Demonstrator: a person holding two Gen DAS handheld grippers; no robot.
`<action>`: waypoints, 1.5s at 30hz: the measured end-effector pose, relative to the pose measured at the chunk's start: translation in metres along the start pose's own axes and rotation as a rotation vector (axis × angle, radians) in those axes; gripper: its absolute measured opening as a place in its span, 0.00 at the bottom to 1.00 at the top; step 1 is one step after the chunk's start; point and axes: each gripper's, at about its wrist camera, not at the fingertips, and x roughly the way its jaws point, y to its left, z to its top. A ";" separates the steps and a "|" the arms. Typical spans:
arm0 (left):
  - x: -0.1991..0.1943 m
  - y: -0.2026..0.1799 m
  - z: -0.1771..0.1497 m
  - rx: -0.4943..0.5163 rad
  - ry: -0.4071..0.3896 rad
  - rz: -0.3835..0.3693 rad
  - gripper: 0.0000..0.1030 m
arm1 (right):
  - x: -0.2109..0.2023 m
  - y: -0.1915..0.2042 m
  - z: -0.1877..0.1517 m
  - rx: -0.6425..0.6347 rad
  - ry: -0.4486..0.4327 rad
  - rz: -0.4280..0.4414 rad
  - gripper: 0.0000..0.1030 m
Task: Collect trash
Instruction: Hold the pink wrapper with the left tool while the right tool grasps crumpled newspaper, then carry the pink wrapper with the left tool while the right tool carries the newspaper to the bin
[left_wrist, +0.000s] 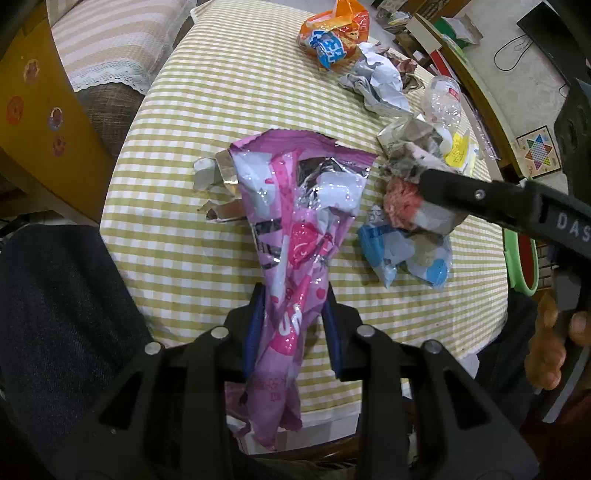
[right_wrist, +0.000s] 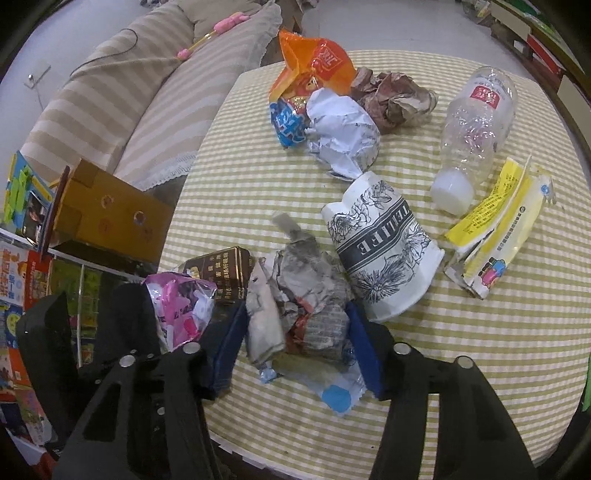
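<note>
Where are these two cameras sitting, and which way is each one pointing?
Left wrist view: sits on the left claw, looking forward along its fingers over the checked table; the claw pinches a pink wrapper. The right claw and the person's right hand show at the right.

Right wrist view: sits on the right claw, looking across the same table; its fingers close around a crumpled newspaper wad. The left claw shows at the left.

Shared: table, pink wrapper, wad, orange snack bag, clear plastic bottle.

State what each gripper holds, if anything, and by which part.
The left gripper pinches the pink snack wrapper by its narrow lower end. The right gripper has its fingers on either side of a crumpled newspaper wad, around its middle.
</note>
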 end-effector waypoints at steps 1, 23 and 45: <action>0.000 0.000 0.000 0.000 0.001 0.001 0.28 | -0.004 -0.001 -0.001 0.011 -0.010 0.015 0.50; -0.031 -0.029 0.021 0.036 -0.091 -0.019 0.28 | -0.099 -0.024 -0.005 0.102 -0.238 0.061 0.50; -0.050 -0.078 0.043 0.132 -0.163 -0.043 0.28 | -0.132 -0.064 -0.024 0.214 -0.319 0.055 0.50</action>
